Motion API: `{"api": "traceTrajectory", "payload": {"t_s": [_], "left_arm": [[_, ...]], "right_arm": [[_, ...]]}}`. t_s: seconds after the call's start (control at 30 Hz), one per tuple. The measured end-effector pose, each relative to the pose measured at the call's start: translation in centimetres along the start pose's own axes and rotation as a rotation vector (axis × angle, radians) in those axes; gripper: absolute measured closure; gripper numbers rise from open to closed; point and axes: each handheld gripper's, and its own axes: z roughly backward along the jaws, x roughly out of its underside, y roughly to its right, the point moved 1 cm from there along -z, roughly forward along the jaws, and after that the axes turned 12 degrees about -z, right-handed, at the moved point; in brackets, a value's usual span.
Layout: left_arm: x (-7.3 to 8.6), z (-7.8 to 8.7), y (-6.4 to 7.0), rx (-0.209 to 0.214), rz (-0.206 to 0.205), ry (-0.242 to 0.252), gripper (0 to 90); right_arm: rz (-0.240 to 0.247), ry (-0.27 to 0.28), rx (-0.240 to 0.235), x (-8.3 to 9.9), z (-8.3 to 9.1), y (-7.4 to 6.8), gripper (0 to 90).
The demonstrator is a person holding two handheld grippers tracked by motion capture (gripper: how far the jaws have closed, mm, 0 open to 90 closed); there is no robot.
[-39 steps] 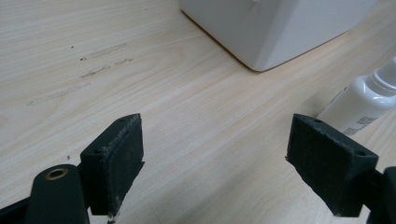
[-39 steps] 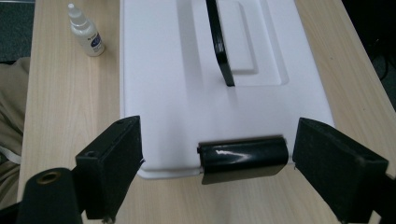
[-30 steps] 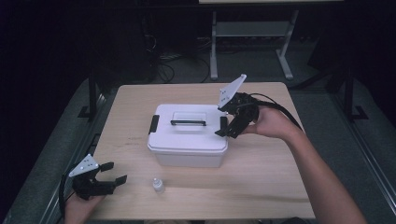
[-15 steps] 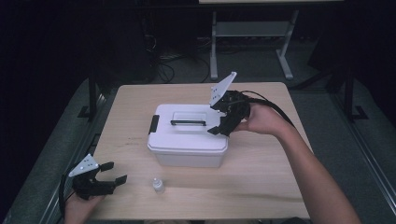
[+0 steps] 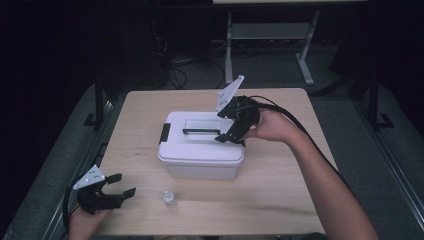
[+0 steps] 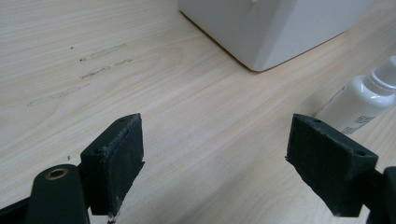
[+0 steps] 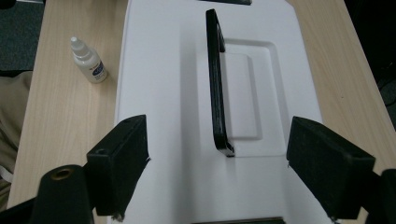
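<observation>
1. The white rectangular plastic storage box [image 5: 201, 152] sits mid-tabletop, lid on and black side latch [image 5: 164, 133] closed; whatever is inside is hidden.
2. Its rigid lid carries a slim black carrying handle [image 7: 215, 79], lying flat: probably the best hold, though smooth and thin.
3. The right gripper [image 5: 231, 131] hovers over the lid, jaws wide, holding nothing.
4. The left gripper [image 5: 116, 185] rests near the tabletop's front-left corner, jaws wide, beside a small white plastic dropper bottle [image 5: 170, 198], light and easily toppled.

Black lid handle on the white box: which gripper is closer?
Right. The right gripper hovers open over the lid, at the near end of the black handle. The left gripper rests open at the table's front-left corner, beside the small bottle.
</observation>
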Motion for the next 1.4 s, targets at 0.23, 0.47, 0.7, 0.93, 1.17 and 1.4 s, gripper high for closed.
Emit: {"api": "traceTrajectory", "payload": {"t_s": [0.23,0.47,0.7,0.93,1.17,1.4], "left_arm": [[0.0,-0.1,0.0,0.001,-0.004,-0.003,18.4],[0.0,0.0,0.0,0.0,-0.001,-0.002,18.4],[0.1,0.0,0.0,0.0,-0.004,-0.005,18.5],[0.0,-0.1,0.0,0.001,-0.007,-0.009,18.6],[0.0,-0.1,0.0,0.002,-0.008,-0.01,18.6],[0.1,0.0,-0.1,0.0,-0.005,-0.008,18.7]], "right_arm": [[0.015,-0.019,-0.005,-1.0,-0.4,-0.2,22.0],[0.035,-0.034,-0.01,-2.0,-1.2,-0.4,24.2],[0.039,-0.041,-0.02,-2.4,-2.1,-0.4,27.8],[0.038,-0.046,-0.025,-2.5,-2.8,-0.2,35.0],[0.035,-0.06,-0.024,-2.8,-3.6,-0.1,44.6],[0.052,-0.084,-0.026,-3.6,-4.5,-0.4,55.0]]}}
